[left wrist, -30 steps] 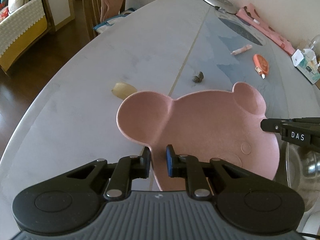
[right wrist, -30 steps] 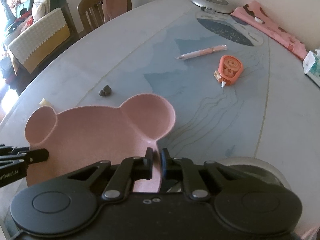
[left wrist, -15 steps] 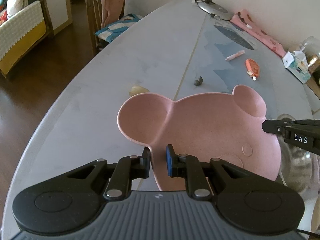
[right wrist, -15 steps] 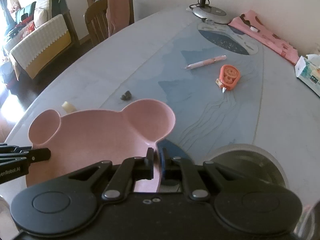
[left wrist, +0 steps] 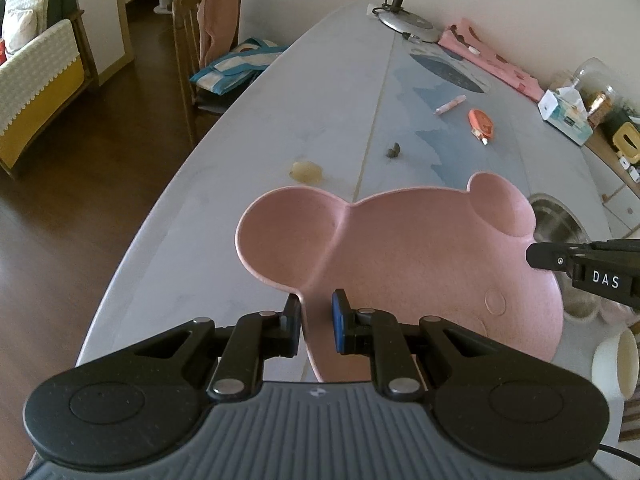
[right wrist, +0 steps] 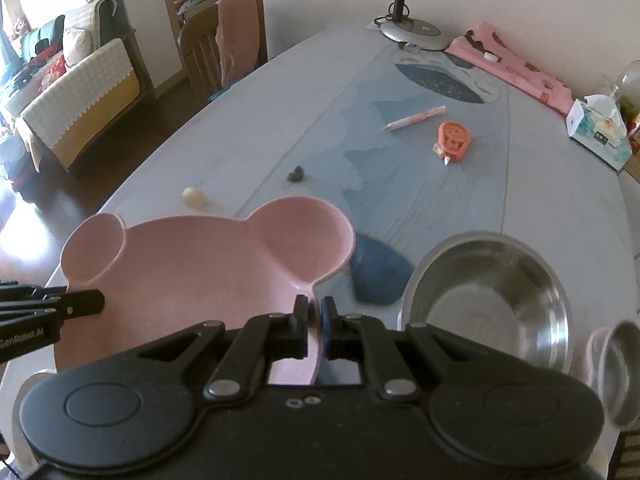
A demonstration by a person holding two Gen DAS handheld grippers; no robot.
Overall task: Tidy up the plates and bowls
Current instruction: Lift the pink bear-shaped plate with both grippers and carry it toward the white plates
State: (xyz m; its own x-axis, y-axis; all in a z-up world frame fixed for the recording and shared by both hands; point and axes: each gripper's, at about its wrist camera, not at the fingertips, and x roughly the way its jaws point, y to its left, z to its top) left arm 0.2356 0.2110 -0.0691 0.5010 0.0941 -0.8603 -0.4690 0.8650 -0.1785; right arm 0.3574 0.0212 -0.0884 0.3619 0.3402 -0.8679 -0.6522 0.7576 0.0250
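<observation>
Left wrist view
Left gripper [left wrist: 316, 316]: its jaws straddle the near rim of the pink bear-shaped plate [left wrist: 400, 264]; a gap shows on the inner side, so a firm pinch cannot be told.
Plate: over the near end of the table [left wrist: 280, 120], above the surface, ears pointing to the far end.
Right gripper [left wrist: 536, 255]: comes in from the right edge, its tip at the plate's right rim.
Behind the plate: a steel bowl [left wrist: 556, 220] peeks out past the right ear; a cream cup [left wrist: 618, 362] sits near the right edge.
Far clutter: yellowish lump [left wrist: 306, 171], dark crumb [left wrist: 394, 151], pink pen [left wrist: 450, 105], orange correction-tape dispenser [left wrist: 482, 123], tissue box [left wrist: 564, 114], lamp base [left wrist: 404, 24], pink cloth [left wrist: 492, 56].
Beside the table: wooden chair [left wrist: 192, 40] at the left edge.

Right wrist view
Right gripper [right wrist: 315, 330]: jaws closed down on the plate's [right wrist: 192, 276] near rim, nipping it between the pads.
Left gripper [right wrist: 100, 302]: at the plate's left rim, under the small ear.
Steel bowl [right wrist: 492, 296]: on the table just right of the plate, apart from it, empty.
Steel cup [right wrist: 618, 372]: near right edge, blurred.
Blue patch [right wrist: 380, 276]: on the table between plate and bowl; what it is cannot be told.
Further off: pen [right wrist: 412, 119], tape dispenser [right wrist: 452, 140], dark crumb [right wrist: 296, 174], yellowish lump [right wrist: 195, 198].
</observation>
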